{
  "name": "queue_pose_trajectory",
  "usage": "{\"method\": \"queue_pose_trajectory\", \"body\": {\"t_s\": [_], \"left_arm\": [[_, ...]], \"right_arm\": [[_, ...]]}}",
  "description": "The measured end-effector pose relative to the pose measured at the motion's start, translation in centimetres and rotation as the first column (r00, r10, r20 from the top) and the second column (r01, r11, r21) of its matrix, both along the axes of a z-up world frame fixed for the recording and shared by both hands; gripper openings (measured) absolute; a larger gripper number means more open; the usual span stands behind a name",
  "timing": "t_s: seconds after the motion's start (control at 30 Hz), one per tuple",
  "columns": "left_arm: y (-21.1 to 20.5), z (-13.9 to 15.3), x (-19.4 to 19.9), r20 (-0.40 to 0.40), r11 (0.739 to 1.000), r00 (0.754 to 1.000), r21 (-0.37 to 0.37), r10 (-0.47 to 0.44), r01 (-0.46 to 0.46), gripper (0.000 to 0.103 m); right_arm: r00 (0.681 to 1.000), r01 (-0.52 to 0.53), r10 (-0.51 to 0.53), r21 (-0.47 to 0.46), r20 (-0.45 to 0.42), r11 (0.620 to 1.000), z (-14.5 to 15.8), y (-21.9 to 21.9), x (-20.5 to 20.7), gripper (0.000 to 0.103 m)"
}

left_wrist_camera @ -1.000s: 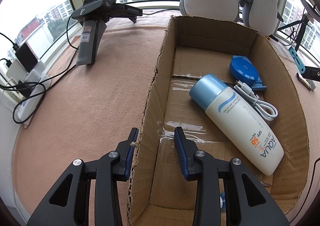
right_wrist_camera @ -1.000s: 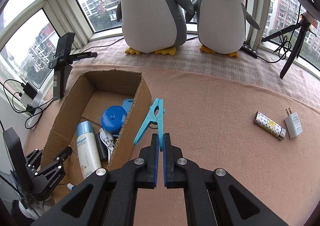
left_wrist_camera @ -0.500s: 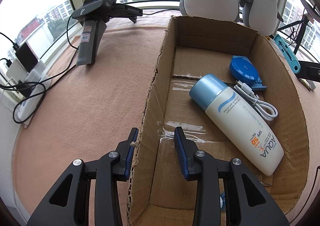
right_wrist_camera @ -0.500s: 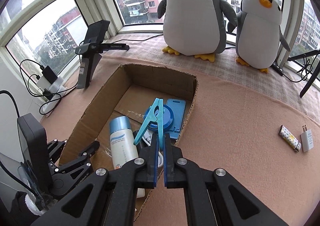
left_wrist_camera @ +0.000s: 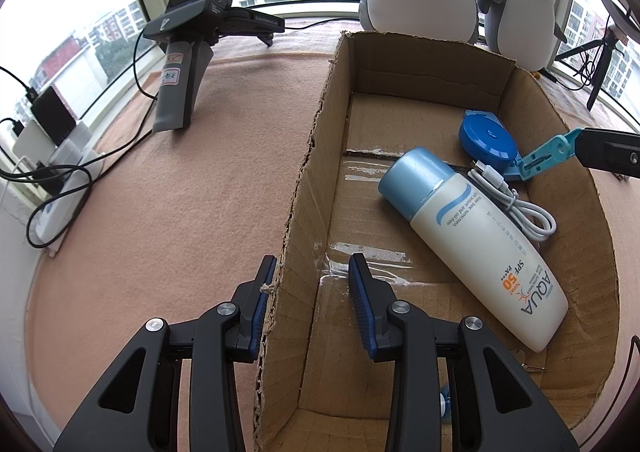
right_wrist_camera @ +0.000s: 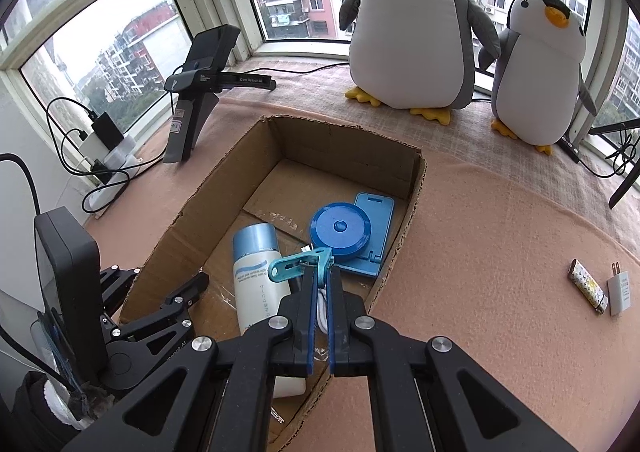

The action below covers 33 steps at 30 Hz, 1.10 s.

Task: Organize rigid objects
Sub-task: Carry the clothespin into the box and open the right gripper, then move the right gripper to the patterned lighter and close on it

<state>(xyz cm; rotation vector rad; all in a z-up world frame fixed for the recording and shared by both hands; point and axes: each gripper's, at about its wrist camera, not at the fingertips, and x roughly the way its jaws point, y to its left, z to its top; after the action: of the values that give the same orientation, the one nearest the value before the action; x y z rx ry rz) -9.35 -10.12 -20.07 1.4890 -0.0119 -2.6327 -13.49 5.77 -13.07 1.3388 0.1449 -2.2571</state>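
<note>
1. Teal plastic clothes peg (right_wrist_camera: 301,266) is clamped between the right tongs (right_wrist_camera: 320,308), hanging above the open cardboard box (right_wrist_camera: 416,188), over the bottle and the blue items near the box's right wall.
2. The peg's long axis lies crosswise to the tongs, its ring end pointing left; in my judgement the coming move is a plain release straight down, since the box floor is directly beneath.
3. The left tongs (left_wrist_camera: 310,292) stand apart, straddling the box's left wall (left_wrist_camera: 304,188) without visibly pinching it, likely to steady it; the right hand is the nearer one to the drop spot.
4. Under the peg lie a white sunscreen bottle (left_wrist_camera: 476,244) reading "AQUA", "SPF 50", a coiled white cable (left_wrist_camera: 516,208), and a round blue case (right_wrist_camera: 341,228) on a blue stand (right_wrist_camera: 376,228).
5. On the pink surface right of the box lie a patterned lighter (right_wrist_camera: 588,286) and a white plug (right_wrist_camera: 620,292), still outside.
6. A grey device by the far-left window reads "GenRobot.AI" (right_wrist_camera: 250,80).
</note>
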Motion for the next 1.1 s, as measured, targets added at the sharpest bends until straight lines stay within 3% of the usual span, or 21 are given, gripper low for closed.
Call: {"method": "queue_pose_trajectory", "body": {"t_s": [0.03, 0.1, 0.13, 0.17, 0.63, 0.93, 1.1], "left_arm": [[0.0, 0.0, 0.0, 0.0, 1.0, 1.0, 0.0, 0.0, 0.0, 0.034], [0.0, 0.0, 0.0, 0.0, 1.0, 1.0, 0.0, 0.0, 0.0, 0.034], [0.0, 0.0, 0.0, 0.0, 1.0, 1.0, 0.001, 0.001, -0.001, 0.034], [0.0, 0.0, 0.0, 0.0, 1.0, 1.0, 0.001, 0.001, -0.001, 0.034], [-0.1, 0.1, 0.0, 0.001, 1.0, 1.0, -0.008, -0.002, 0.002, 0.034], [0.0, 0.1, -0.1, 0.004, 1.0, 1.0, -0.024, -0.004, 0.004, 0.034], [0.3, 0.1, -0.1, 0.007, 0.999, 1.0, -0.035, -0.006, 0.007, 0.034]], "right_arm": [[1.0, -0.001, 0.001, 0.001, -0.002, 1.0, 0.1, 0.0, 0.0, 0.007], [1.0, -0.005, 0.005, 0.002, -0.006, 1.0, 0.1, 0.0, 0.1, 0.022], [1.0, -0.006, 0.006, 0.005, -0.011, 1.0, 0.2, -0.1, 0.2, 0.038], [1.0, -0.005, 0.005, 0.005, -0.021, 1.0, 0.3, -0.1, 0.2, 0.048], [0.998, 0.04, -0.041, -0.03, -0.04, 0.999, 0.7, 1.7, 0.0, 0.053], [0.99, 0.115, -0.121, -0.082, -0.072, 0.99, 1.0, 6.9, -0.9, 0.053], [0.983, 0.156, -0.161, -0.058, -0.083, 0.986, 0.6, 10.8, -1.7, 0.053]]}}
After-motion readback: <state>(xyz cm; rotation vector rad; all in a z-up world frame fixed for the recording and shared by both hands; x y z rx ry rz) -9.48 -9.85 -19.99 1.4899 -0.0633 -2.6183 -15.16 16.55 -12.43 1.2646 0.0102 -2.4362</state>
